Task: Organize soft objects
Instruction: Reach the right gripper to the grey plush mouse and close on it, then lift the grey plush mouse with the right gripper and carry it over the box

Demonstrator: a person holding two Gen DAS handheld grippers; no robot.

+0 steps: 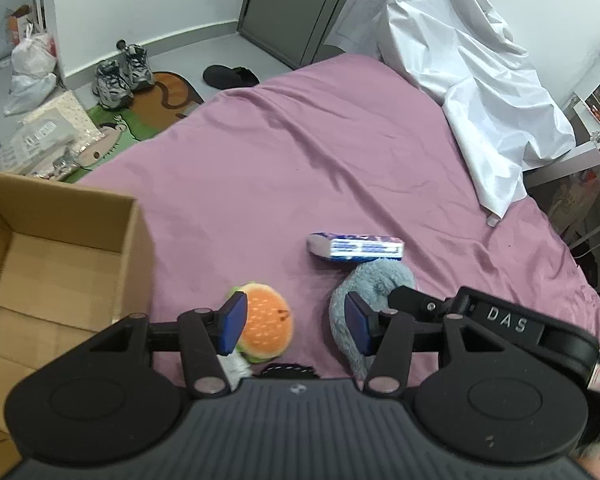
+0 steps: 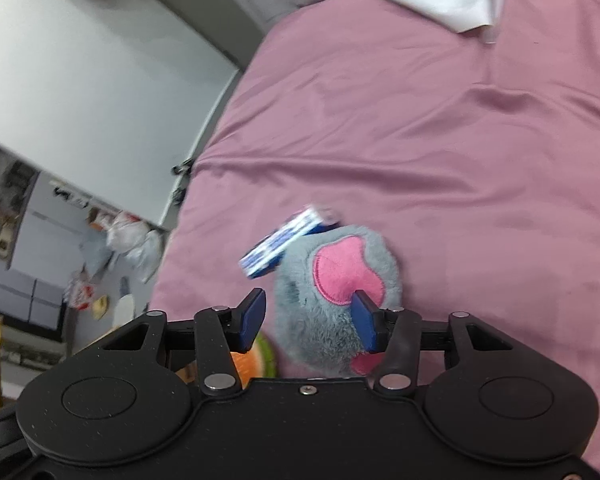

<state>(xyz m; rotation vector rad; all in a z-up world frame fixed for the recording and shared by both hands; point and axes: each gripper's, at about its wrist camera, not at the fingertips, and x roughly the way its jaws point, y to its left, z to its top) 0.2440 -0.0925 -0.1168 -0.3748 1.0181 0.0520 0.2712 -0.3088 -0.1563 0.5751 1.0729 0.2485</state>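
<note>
- Soft toys on the pink bedsheet (image 1: 300,152) are what is being sorted: a burger plush (image 1: 266,322), a grey plush with pink patches (image 2: 336,292), and a blue-and-white tissue pack (image 1: 356,247) lying just beyond the grey one, touching its far edge.
- All three lie near the front of the bed, close together; the burger is on the left, the grey plush on the right.
- Cardboard box (image 1: 60,248) stands open at the left, just beside the burger. As much of its inside as shows holds nothing, so I judge the sorting has barely started and every item is left to move.
- Left gripper (image 1: 296,322) is spread wide above the toys. Its left pad overlaps the burger's left side and its right pad overlaps the grey plush, but it grips neither; whether it touches them cannot be told.
- Right gripper (image 2: 308,316) is likewise released, its jaws set either side of the grey plush, the right pad over the pink patch. It looks poised to close on that toy, though no squeeze shows in the fur yet.
- Likely step in hand: picking the grey plush, then carrying it left to the box; burger and tissue pack would follow.
</note>
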